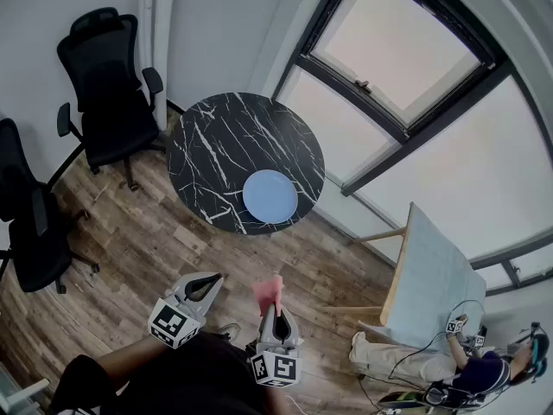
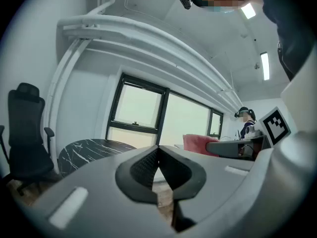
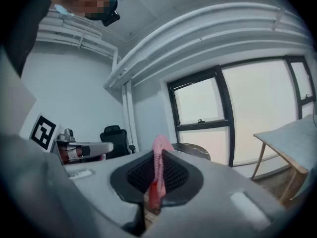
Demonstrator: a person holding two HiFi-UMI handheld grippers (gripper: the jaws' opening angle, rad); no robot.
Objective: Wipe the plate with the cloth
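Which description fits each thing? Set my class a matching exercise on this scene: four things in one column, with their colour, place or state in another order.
Things:
1 plate
2 cloth
3 left claw
4 round table

Descriptions:
A shut, empty
B black with white veins
C pink, pinched in the right claw
D pale blue, on the round table

Pairs: 1-D, 2-C, 3-A, 4-B

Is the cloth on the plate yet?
No: the pink cloth is pinched in the right gripper, well short of the bare blue plate on the table.
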